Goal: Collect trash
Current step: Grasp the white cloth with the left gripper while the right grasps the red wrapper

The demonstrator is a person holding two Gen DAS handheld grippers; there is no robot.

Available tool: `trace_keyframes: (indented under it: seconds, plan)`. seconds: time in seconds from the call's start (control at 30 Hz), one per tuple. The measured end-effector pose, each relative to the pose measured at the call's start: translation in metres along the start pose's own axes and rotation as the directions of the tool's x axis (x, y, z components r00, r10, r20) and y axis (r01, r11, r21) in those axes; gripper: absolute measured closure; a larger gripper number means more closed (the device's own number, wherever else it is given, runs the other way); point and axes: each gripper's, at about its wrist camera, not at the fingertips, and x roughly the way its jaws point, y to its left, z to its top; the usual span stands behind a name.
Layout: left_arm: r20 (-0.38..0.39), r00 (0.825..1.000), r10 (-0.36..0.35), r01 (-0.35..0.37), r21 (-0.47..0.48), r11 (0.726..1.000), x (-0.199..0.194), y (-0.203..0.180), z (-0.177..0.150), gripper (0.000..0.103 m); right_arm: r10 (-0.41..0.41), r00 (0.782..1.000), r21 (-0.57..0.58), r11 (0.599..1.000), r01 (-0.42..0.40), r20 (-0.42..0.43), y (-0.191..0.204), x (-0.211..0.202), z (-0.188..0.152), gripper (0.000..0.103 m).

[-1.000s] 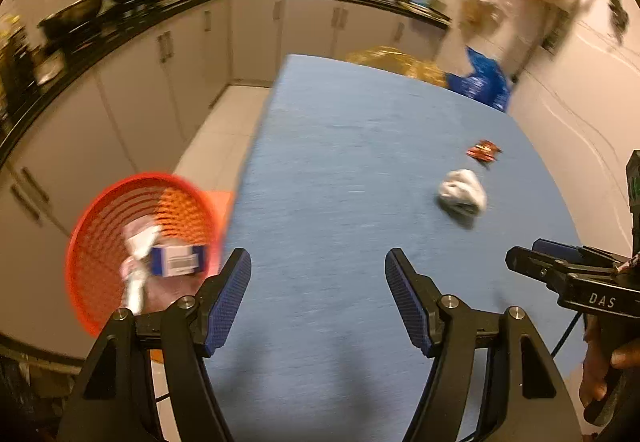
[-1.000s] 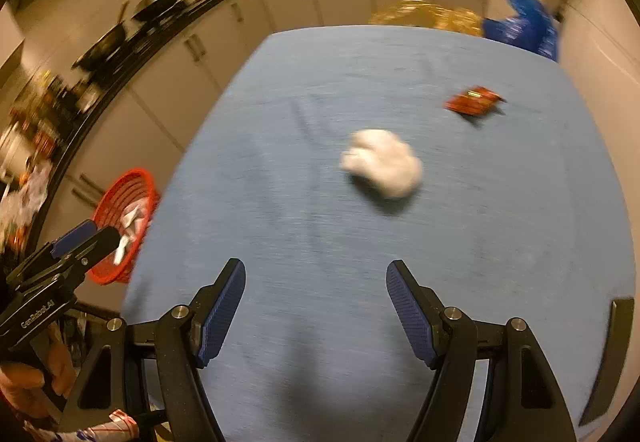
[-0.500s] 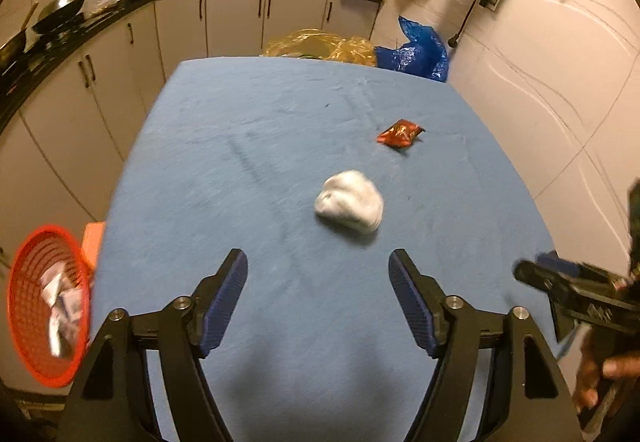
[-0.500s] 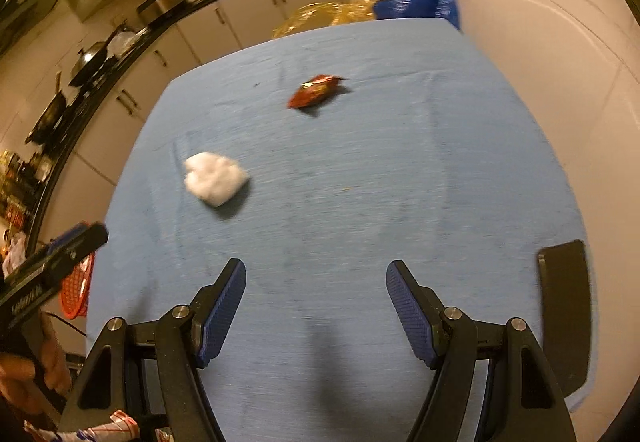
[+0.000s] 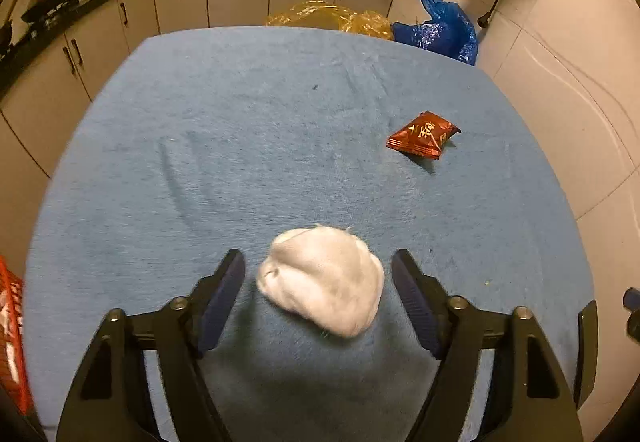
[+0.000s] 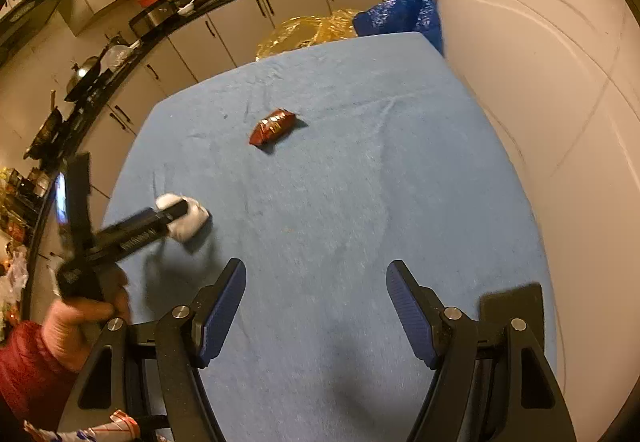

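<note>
- Trash, item one: white crumpled wad (image 5: 322, 278), soft, tissue-like, lying on the blue table cover (image 5: 248, 145) near its front edge. It sits between the two fingers of the left gripper (image 5: 319, 284), gaps showing on both sides; the pads do not press on it.
- Left gripper: jaws have just been closing, the wad between them, not yet clamped. Pointed steeply down at the wad, straddling it, probably so the fingers can pinch it from either side. In the right wrist view one finger (image 6: 160, 217) crosses in front of the wad (image 6: 190, 222).
- Trash, item two: red snack wrapper (image 5: 423, 135), flat, gold print, lying alone farther back and to the right, well apart from the wad. Untouched.
- Right gripper (image 6: 316, 306): released, jaws wide, nothing between them; hangs over bare cloth at the table's near right, probably waiting its turn for the wrapper (image 6: 273, 127).
- Container: red mesh basket (image 5: 12, 326), only a sliver visible at the left frame edge, beside the table and lower than its top. Something white shows through its mesh; contents cannot be identified.
- Other containers: yellow plastic bag (image 5: 332, 17) and blue plastic bag (image 5: 440, 29) on the floor beyond the table's far end; contents hidden.
- Status, judged: two pieces remain on the table; grasp of the wad is the step in hand.
</note>
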Motion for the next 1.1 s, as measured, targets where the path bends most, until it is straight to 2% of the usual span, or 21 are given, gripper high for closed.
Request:
trace_keyframes:
  seconds: [0.07, 0.2, 0.4, 0.53, 0.67, 0.9, 0.97, 1.1]
  plan:
    - [-0.019, 1.000, 0.007, -0.007, 0.019, 1.000, 0.007, -0.001, -0.002, 0.053, 0.030, 0.999, 0.011, 0.999, -0.030, -0.011, 0.002, 0.009, 0.012, 0.030]
    - [-0.001, 1.000, -0.008, 0.008, 0.054, 0.999, -0.001, 0.002, -0.012, 0.063, 0.091, 0.995, 0.051, 0.995, -0.090, -0.031, 0.008, 0.033, 0.039, 0.037]
    - [0.041, 0.999, 0.003, -0.007, 0.092, 0.996, -0.038, 0.011, -0.038, 0.064, 0.145, 0.988, 0.098, 0.985, -0.140, -0.047, 0.025, 0.087, 0.086, 0.051]
    - [0.076, 0.997, 0.024, -0.031, 0.099, 0.995, -0.067, 0.023, -0.054, 0.064, 0.165, 0.983, 0.160, 0.976, -0.150, -0.080, 0.034, 0.134, 0.116, 0.052]
    - [0.098, 0.994, 0.047, -0.054, 0.068, 0.996, -0.091, 0.040, -0.066, 0.064, 0.155, 0.982, 0.228, 0.965, -0.128, -0.108, 0.039, 0.175, 0.137, 0.052]
    - [0.104, 0.990, 0.091, -0.089, -0.025, 0.996, -0.116, 0.077, -0.082, 0.064, 0.073, 0.985, 0.244, 0.969, -0.034, -0.154, 0.047, 0.217, 0.155, 0.053]
    - [0.103, 0.990, 0.101, -0.097, -0.044, 0.994, -0.119, 0.085, -0.086, 0.064, 0.047, 0.988, 0.217, 0.976, -0.013, -0.150, 0.054, 0.223, 0.156, 0.053]
    - [0.099, 0.989, 0.109, -0.102, -0.069, 0.992, -0.124, 0.094, -0.091, 0.064, 0.030, 0.988, 0.138, 0.990, -0.008, -0.153, 0.070, 0.225, 0.157, 0.060]
